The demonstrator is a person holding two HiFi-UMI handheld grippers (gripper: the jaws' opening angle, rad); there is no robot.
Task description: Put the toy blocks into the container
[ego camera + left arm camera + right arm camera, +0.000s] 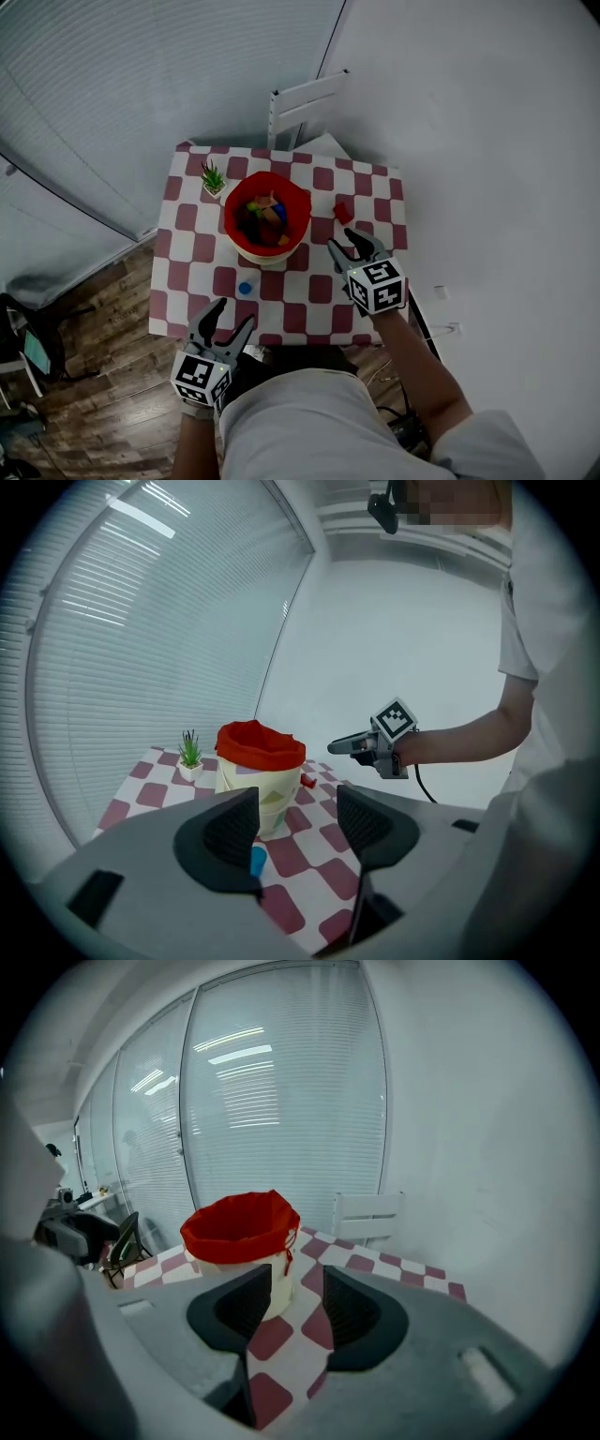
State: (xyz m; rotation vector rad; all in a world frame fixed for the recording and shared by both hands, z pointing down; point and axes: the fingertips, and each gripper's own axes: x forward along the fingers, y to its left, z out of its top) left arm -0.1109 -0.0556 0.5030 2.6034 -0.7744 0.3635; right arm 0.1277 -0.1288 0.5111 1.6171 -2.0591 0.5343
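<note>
The container (267, 220), a pale bucket with a red liner, stands mid-table and holds several coloured blocks. A blue block (245, 289) lies on the cloth in front of it, and a red block (343, 212) lies to its right. My left gripper (234, 315) hovers open at the table's near edge, short of the blue block (258, 860), with nothing between its jaws. My right gripper (345, 241) is open and empty, just right of the container and near the red block. The left gripper view shows the container (260, 771) and the right gripper (352, 746). The right gripper view faces the container (242, 1241).
A small potted plant (214, 178) stands at the table's far left, behind the container. The checkered table (192, 272) is small, with a white chair (305, 108) behind it, blinds at the left and wood floor below.
</note>
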